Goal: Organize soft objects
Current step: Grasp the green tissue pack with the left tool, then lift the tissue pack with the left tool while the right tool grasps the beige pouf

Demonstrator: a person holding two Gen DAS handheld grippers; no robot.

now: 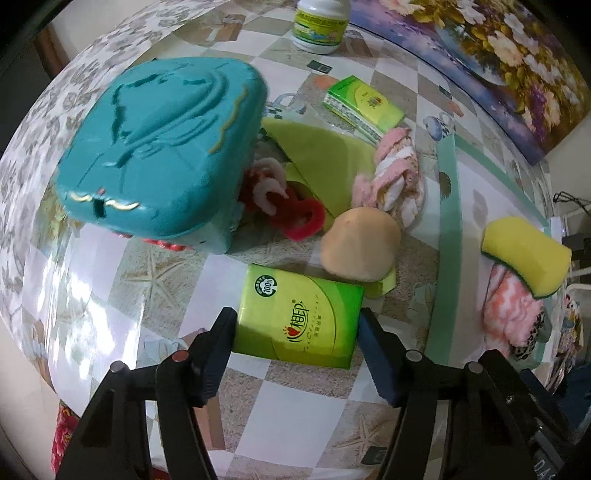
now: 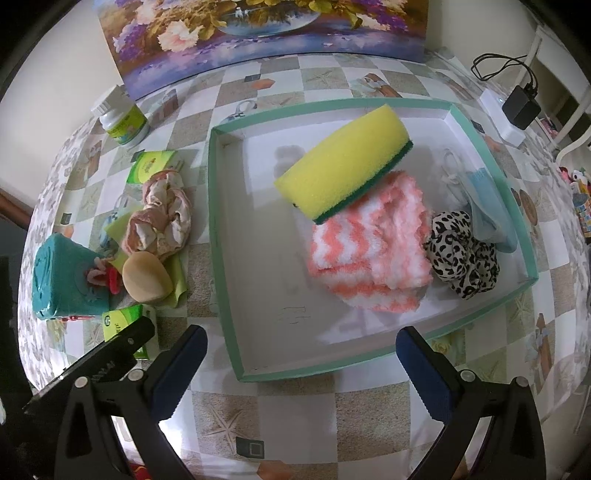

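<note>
A green tissue pack [image 1: 291, 295] lies on the checked tablecloth, and my left gripper [image 1: 295, 319] is shut on it, one pad against each long side. Beyond it sit a beige puff [image 1: 360, 243], a pink-and-white twisted cloth [image 1: 391, 173], a red scrunchie [image 1: 303, 218] and a second tissue pack [image 1: 362, 103]. The teal-rimmed tray [image 2: 221, 206] holds a yellow sponge [image 2: 343, 162], a pink chevron towel [image 2: 369, 254], a leopard scrunchie [image 2: 458, 254] and a blue mask [image 2: 487, 199]. My right gripper [image 2: 303, 336] hangs open over the tray's near rim with nothing between its fingers.
A teal lidded box [image 1: 162, 147] stands left of the loose items, over a green cloth [image 1: 317, 155]. A white bottle [image 1: 319, 22] and a flower painting [image 1: 480, 48] are at the back. A charger and cable [image 2: 521, 103] lie right of the tray.
</note>
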